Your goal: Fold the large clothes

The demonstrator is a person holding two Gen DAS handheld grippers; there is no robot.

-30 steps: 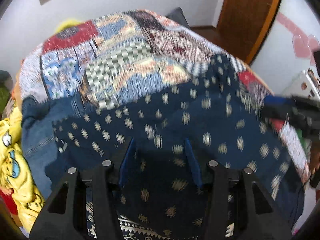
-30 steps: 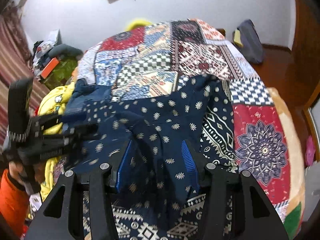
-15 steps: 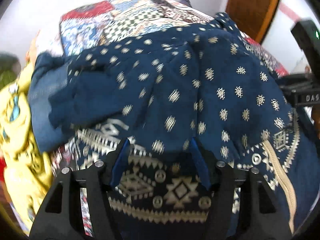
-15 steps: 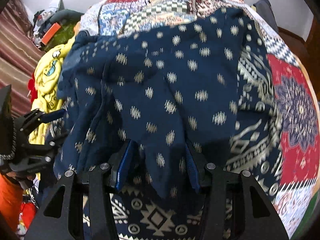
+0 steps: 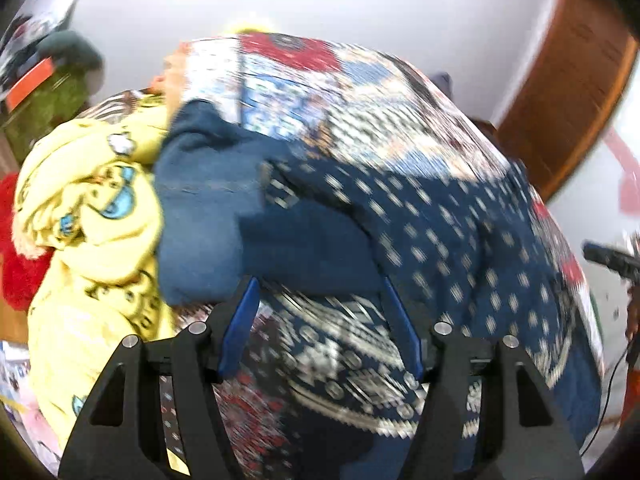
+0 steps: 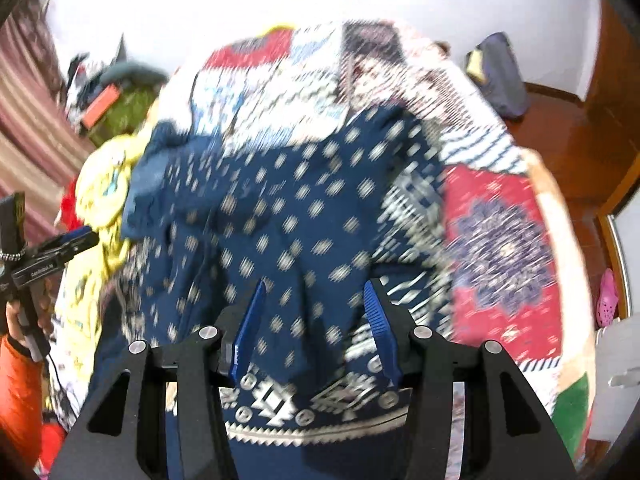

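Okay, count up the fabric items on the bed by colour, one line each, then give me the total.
Navy patterned garment: 1
Plain blue garment: 1
Yellow cartoon-print fabric: 1
Red fuzzy fabric: 1
Patchwork bedspread: 1
Total: 5

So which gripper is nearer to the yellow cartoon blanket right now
Left. The left gripper hangs beside the yellow cartoon blanket, at the navy patterned garment's edge. The right gripper is over the garment's middle, with that fabric between it and the blanket.
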